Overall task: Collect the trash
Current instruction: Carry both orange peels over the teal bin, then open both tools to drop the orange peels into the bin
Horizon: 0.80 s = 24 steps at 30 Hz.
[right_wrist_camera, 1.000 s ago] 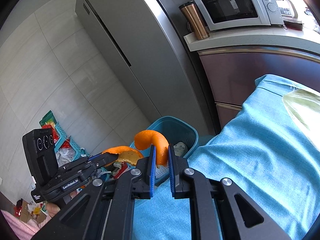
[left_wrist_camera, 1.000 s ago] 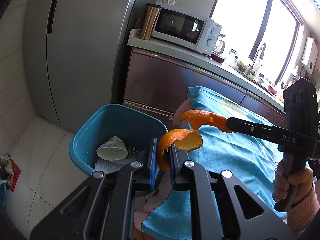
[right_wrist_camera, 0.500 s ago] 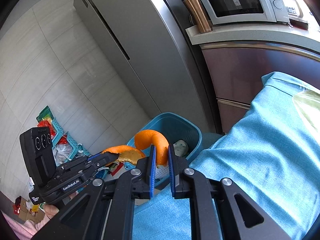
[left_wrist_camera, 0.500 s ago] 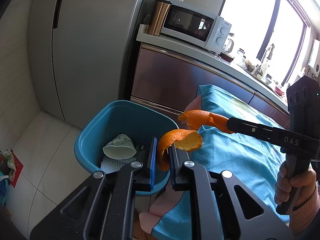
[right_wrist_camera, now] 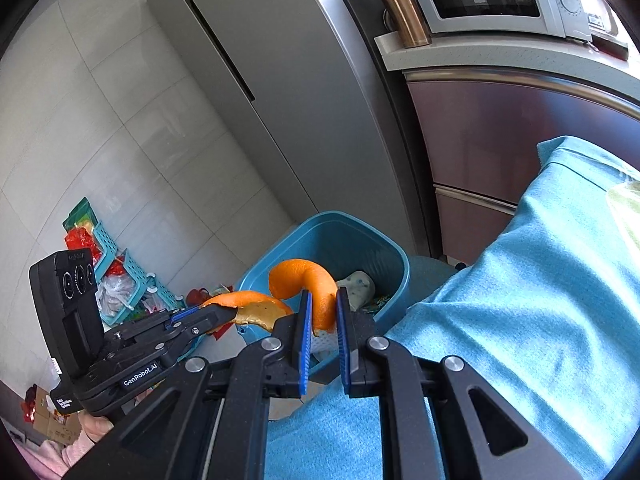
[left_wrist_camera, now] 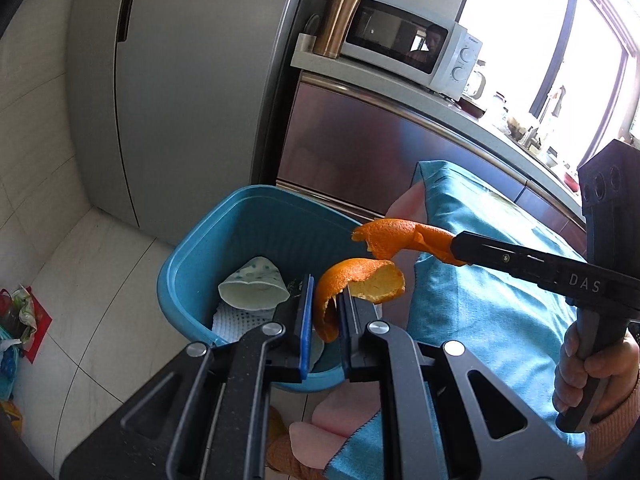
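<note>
My left gripper (left_wrist_camera: 325, 304) is shut on a curled orange peel (left_wrist_camera: 356, 280) over the near rim of a blue trash bin (left_wrist_camera: 192, 264). My right gripper (right_wrist_camera: 322, 316) is shut on a second orange peel (right_wrist_camera: 304, 280). In the left wrist view the right gripper (left_wrist_camera: 456, 250) holds that peel (left_wrist_camera: 400, 234) at the bin's right edge. In the right wrist view the left gripper (right_wrist_camera: 224, 312) and its peel (right_wrist_camera: 256, 306) sit left of the bin (right_wrist_camera: 376, 244). The bin holds a crumpled dotted paper cup (left_wrist_camera: 254, 288) and white mesh.
A table under a blue cloth (left_wrist_camera: 492, 304) stands right of the bin. A grey fridge (left_wrist_camera: 180, 92) and a steel cabinet (left_wrist_camera: 380, 152) with a microwave (left_wrist_camera: 404, 44) and a copper tumbler (left_wrist_camera: 336, 20) stand behind. Bags and baskets (right_wrist_camera: 108, 276) lie on the tiled floor.
Both grippers have moved closer to the bin with their peels still held. The bin now appears larger and more central.
</note>
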### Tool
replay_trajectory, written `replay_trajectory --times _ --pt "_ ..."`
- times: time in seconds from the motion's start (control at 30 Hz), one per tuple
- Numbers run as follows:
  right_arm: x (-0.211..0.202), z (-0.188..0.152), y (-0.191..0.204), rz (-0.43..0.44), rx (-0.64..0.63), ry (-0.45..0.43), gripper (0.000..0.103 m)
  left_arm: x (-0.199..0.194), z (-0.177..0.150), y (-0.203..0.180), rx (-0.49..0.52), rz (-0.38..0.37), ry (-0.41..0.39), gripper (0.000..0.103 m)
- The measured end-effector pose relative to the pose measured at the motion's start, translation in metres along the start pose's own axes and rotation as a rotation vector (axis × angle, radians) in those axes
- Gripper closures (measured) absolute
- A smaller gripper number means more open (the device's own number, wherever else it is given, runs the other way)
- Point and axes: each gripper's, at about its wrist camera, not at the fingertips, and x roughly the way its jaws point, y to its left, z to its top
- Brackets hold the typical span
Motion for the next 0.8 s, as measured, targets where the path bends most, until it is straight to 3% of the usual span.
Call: replay_trajectory --times 0.8 --pt "0.045 0.004 0.009 -0.055 -0.034 0.089 0.092 0.042 -0.001 0.014 -0.05 0.05 0.064 0.092"
